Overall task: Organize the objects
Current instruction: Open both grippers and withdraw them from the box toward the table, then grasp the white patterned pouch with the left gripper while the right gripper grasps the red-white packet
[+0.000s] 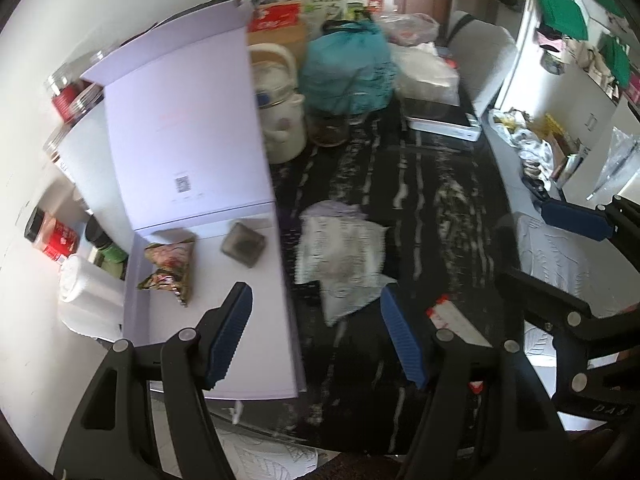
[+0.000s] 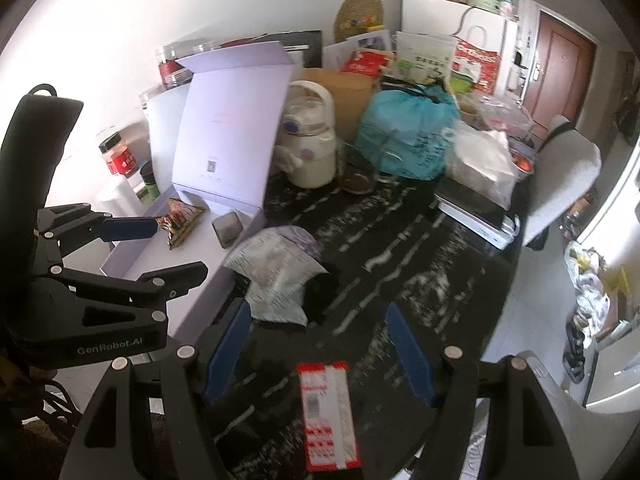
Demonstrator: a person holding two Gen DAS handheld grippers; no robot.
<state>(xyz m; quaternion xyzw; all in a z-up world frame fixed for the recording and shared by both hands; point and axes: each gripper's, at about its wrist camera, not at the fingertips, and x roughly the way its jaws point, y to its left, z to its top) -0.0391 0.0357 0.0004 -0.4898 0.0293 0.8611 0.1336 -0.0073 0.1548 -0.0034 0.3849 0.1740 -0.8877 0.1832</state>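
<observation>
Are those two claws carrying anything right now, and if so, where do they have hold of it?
Nothing is held. The left claw and the right claw both stand open and empty above the dark table; the red and white packet lies flat on the table, ungripped.

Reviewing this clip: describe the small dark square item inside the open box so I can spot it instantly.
Start at the big lavender box with its lid standing upright, at the left of the dark marbled table. On its pale floor lie just two things: near the lid's hinge sits the small grey-black square packet. Unlike the crinkled, colourful triangular snack pouch beside it, it is flat, plain and dark.
</observation>
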